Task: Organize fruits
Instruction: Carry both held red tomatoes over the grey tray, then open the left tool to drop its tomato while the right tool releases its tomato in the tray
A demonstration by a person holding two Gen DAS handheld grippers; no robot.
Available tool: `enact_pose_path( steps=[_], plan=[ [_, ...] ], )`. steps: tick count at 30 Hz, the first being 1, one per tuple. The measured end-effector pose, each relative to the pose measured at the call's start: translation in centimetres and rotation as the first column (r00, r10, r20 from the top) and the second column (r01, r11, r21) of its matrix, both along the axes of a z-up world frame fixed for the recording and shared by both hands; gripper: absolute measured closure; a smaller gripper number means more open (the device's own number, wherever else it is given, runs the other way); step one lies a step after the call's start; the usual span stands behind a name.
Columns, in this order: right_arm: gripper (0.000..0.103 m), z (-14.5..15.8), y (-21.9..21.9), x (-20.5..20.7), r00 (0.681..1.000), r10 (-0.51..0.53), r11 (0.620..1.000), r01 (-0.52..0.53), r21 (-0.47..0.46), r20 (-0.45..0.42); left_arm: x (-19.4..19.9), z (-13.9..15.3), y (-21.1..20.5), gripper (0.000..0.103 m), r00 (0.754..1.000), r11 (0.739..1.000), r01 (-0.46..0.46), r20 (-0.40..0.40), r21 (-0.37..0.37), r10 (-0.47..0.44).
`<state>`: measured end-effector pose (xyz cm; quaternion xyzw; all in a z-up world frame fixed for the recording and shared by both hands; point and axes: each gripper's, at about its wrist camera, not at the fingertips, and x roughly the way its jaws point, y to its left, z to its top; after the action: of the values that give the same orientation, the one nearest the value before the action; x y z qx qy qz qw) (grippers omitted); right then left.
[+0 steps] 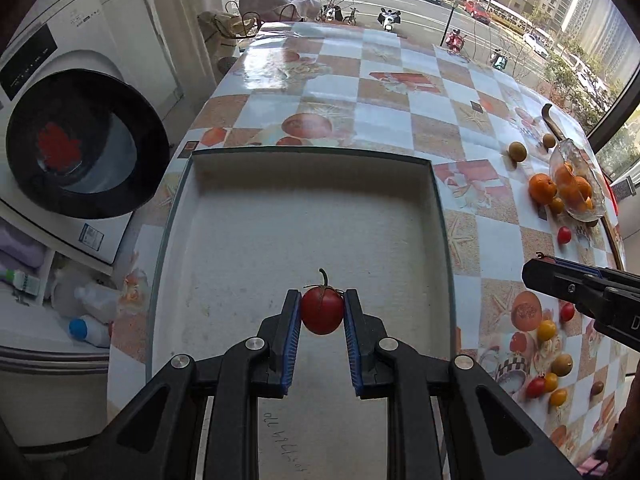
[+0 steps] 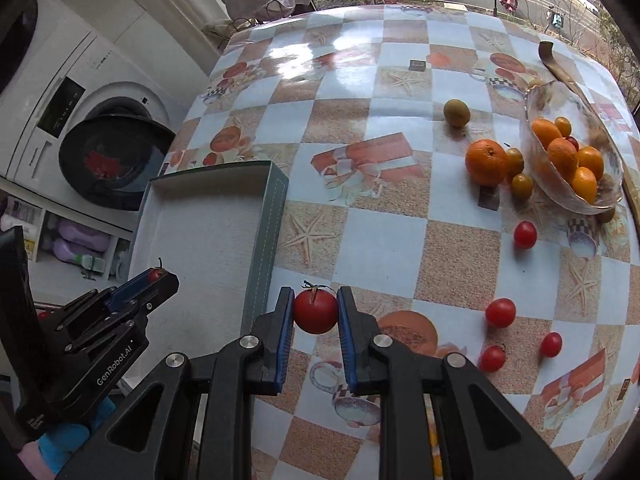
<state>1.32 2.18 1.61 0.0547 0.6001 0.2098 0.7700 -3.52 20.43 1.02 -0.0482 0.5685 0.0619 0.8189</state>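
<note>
The tray (image 1: 304, 216) lies bare inside, its low rim the only barrier. Right of the tray the table (image 2: 384, 236) is open as far as loose cherry tomatoes (image 2: 500, 312), an orange (image 2: 486, 161) and, seemingly, a glass bowl (image 2: 568, 196).

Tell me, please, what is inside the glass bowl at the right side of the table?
The glass bowl holds several small orange fruits, a yellow cherry tomato and something dark red behind them. What lies at the bottom, under this pile, is covered.
</note>
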Motion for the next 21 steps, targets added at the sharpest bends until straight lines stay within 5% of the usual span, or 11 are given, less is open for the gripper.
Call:
enact_pose_path(
  steps=[8, 17, 19, 21],
  plan=[
    [0.080, -1.9, 8.2, 2.0, 0.993, 0.115, 0.993, -0.116, -0.011, -0.018, 0.0, -2.9, 4.8, 0.080, 0.996, 0.996, -0.087, -0.030, 0.025, 0.087],
    [0.079, -4.9, 11.5, 3.0, 0.987, 0.152, 0.985, -0.156, -0.079, -0.057, -0.2, -4.3, 5.5, 0.077, 0.995, 0.995, -0.084, -0.040, 0.056, 0.087],
    [0.079, -5.5, 11.7, 3.1, 0.985, 0.155, 0.984, -0.161, -0.081, -0.073, -0.2, -4.4, 5.3, 0.069, 0.996, 0.993, -0.082, -0.040, 0.086, 0.085],
    [0.078, -5.7, 11.8, 3.1, 0.985, 0.157, 0.983, -0.164, -0.084, -0.076, -0.2, -4.3, 5.4, 0.021, 0.996, 0.994, -0.078, -0.035, 0.078, 0.081]
  ],
)
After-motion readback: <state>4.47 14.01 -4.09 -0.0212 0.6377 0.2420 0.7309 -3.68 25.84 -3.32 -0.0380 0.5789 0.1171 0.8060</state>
